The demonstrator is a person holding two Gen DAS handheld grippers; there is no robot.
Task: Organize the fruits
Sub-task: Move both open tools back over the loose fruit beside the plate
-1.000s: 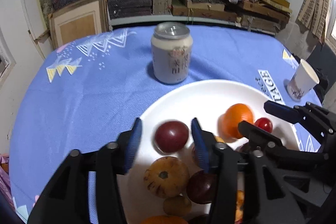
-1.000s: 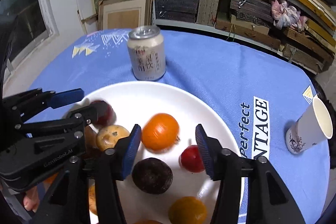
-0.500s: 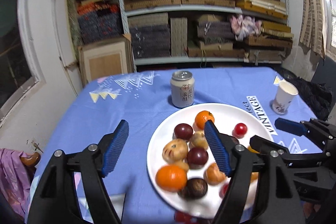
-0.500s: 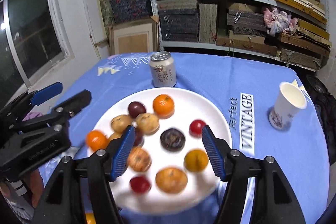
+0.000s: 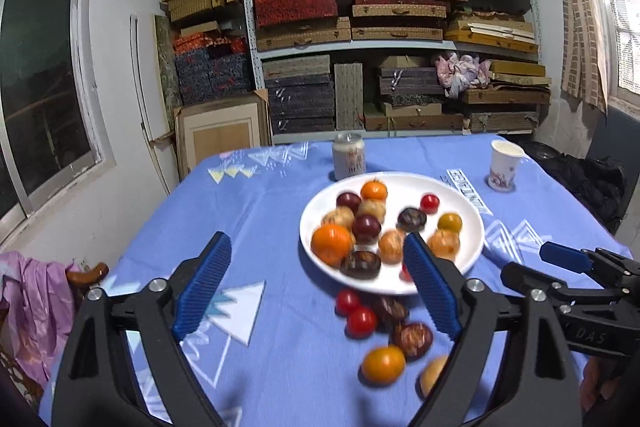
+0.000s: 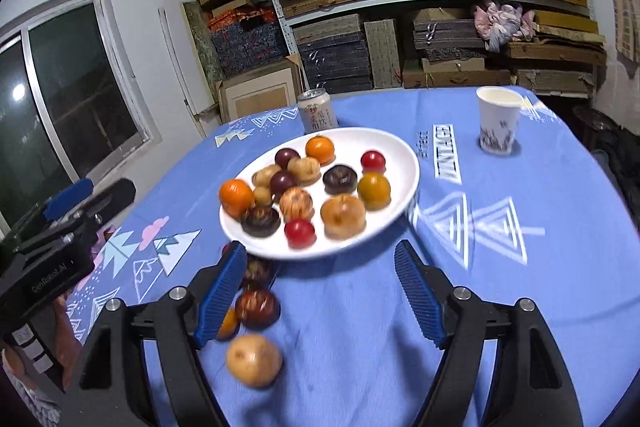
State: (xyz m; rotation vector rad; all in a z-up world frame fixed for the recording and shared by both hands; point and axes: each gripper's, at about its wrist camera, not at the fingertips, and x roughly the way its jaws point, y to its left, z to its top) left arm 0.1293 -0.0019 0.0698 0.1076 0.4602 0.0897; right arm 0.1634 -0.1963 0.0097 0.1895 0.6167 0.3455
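- Gripper on my left [image 5: 316,291] hangs spread wide over the blue desk [image 5: 256,211], pinching nothing; before I reach for anything I would lower it and line its gap up with a single fruit.
- Loose fruits lie on the cloth just in front of the white plate [image 5: 476,227], near my side: two small red tomatoes [image 5: 361,321], a dark striped fruit [image 5: 412,338], an orange one [image 5: 383,363] and a pale tan one [image 6: 253,359]. These look like what is left to gather.
- I judge the nearest red tomato the easiest first pick for the left gripper, since it sits apart enough to close on without nudging its neighbour.
- Round fruit rolls, so I would come straight down, close gently at the widest part, and lift clear before carrying it over the rim.
- The plate is already crowded in its left half; its right and far parts show bare white, so I would set the fruit down there, low, not dropped.
- My right gripper [image 6: 320,291] is also spread and empty, just in front of the plate's near rim; the tan fruit lies below its left finger [image 6: 221,291] and suits it best.
- The can [image 5: 349,155] and paper cup [image 5: 503,165] stand behind the plate, well clear.
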